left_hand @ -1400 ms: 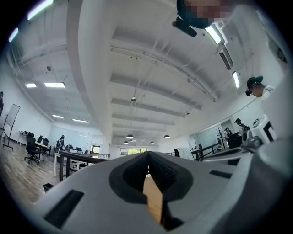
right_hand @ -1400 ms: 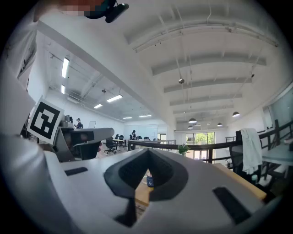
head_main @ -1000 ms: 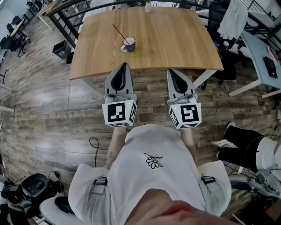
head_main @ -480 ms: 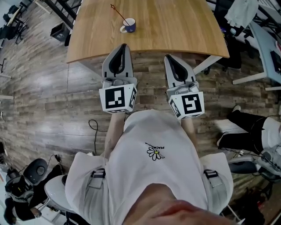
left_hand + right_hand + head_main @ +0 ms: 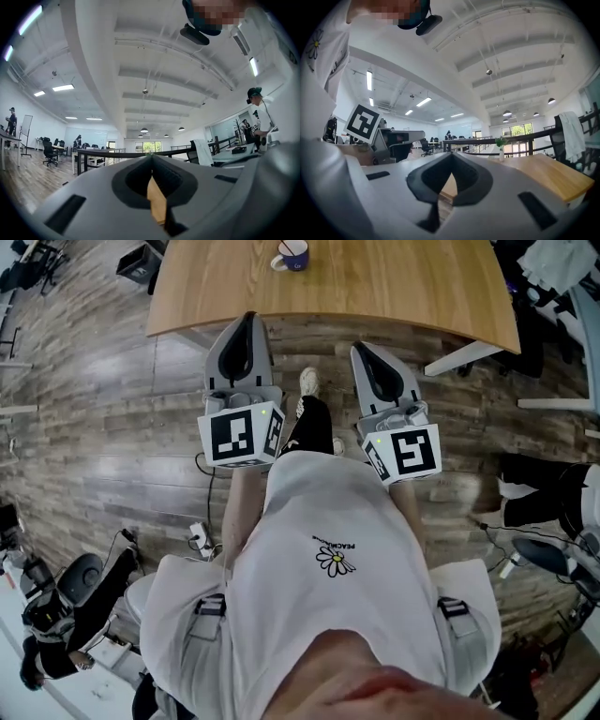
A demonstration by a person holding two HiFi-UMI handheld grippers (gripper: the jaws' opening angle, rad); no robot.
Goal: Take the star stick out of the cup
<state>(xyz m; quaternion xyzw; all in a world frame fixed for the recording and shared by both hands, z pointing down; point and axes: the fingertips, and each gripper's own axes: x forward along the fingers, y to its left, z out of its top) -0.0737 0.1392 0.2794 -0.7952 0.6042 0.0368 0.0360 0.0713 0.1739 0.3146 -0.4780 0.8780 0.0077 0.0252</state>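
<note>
Two tongs | left tongs [image 5: 248, 322] closed, empty | right tongs [image 5: 362, 351] closed, empty | one cup [image 5: 292, 254] on one table [image 5: 403, 287]

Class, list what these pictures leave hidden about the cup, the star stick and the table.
- The star stick: in the head view the top edge cuts across the cup, and no stick shows.
- The cup, left gripper view: the left gripper fills the lower picture, with only a sliver of wood visible.
- The cup, right gripper view: the right gripper hides the near part of the table.
- The table's far side: cut off in the head view.
</note>
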